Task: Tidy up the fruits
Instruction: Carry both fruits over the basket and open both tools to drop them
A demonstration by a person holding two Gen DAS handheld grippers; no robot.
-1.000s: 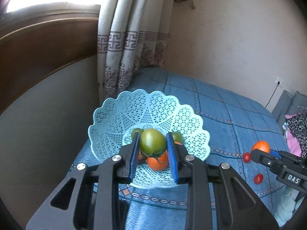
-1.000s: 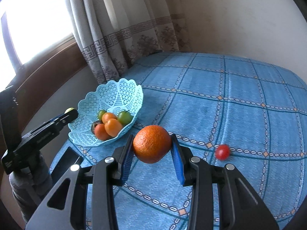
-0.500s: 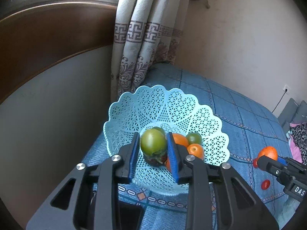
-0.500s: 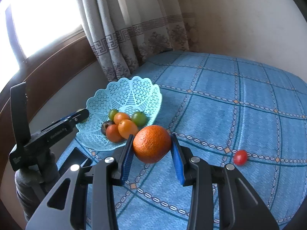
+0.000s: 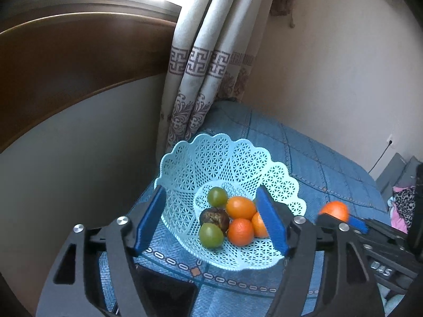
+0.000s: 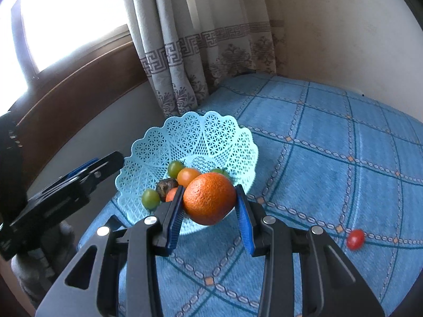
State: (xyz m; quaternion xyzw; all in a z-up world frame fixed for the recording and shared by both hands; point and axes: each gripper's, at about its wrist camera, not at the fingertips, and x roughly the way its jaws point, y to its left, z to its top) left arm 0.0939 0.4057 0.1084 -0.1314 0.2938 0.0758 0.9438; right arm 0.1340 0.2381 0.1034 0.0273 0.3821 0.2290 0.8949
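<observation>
On a bed covered by a blue quilted spread (image 6: pixel 330 158), beside a patterned curtain (image 5: pixel 201 79), sits a scalloped lattice plastic basket (image 5: pixel 224 158). The left gripper (image 5: pixel 211 222), which clasped a green tomato (image 5: pixel 210 235) half a second ago, now gapes empty above the basket where that tomato lies. The right gripper (image 6: pixel 210 214) clamps a dimpled orange (image 6: pixel 209 198) at the basket's near rim.

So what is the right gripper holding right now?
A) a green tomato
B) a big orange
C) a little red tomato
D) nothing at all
B: the right gripper is shut on the big orange, held just in front of the light blue basket, while the little red tomato lies loose on the blue bedspread.
</observation>
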